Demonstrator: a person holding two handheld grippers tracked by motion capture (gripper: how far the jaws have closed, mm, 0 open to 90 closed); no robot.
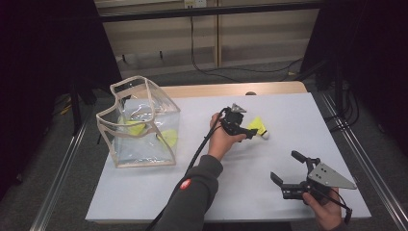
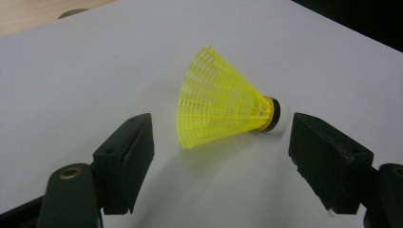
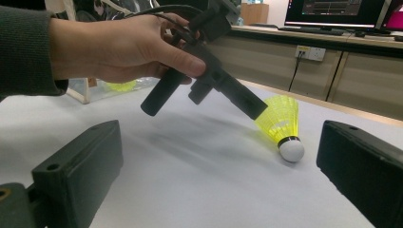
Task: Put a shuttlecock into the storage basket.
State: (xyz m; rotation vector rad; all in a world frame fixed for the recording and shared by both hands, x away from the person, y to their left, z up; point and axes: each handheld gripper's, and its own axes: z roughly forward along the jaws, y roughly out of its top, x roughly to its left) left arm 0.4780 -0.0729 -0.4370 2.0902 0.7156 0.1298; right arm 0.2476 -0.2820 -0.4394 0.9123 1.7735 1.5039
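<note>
L gripper point(image 2: 221, 142) jaws apart, straddling shuttlecock point(image 2: 223, 102) w/o contact; R gripper point(image 1: 288, 169) released nr table edge.

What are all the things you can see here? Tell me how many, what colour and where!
shuttlecock on the table: one, yellow with a white tip, lying on its side between the left claw's open jaws, untouched
shuttlecocks in the bag: at least two, yellow, inside the clear bag
clear bag: one, see-through with beige trim, table's left side
table: one, white top
monitor: one, lit, far background
left claw: one, black, open around the shuttlecock
right claw: one, black, open, near front right
</note>
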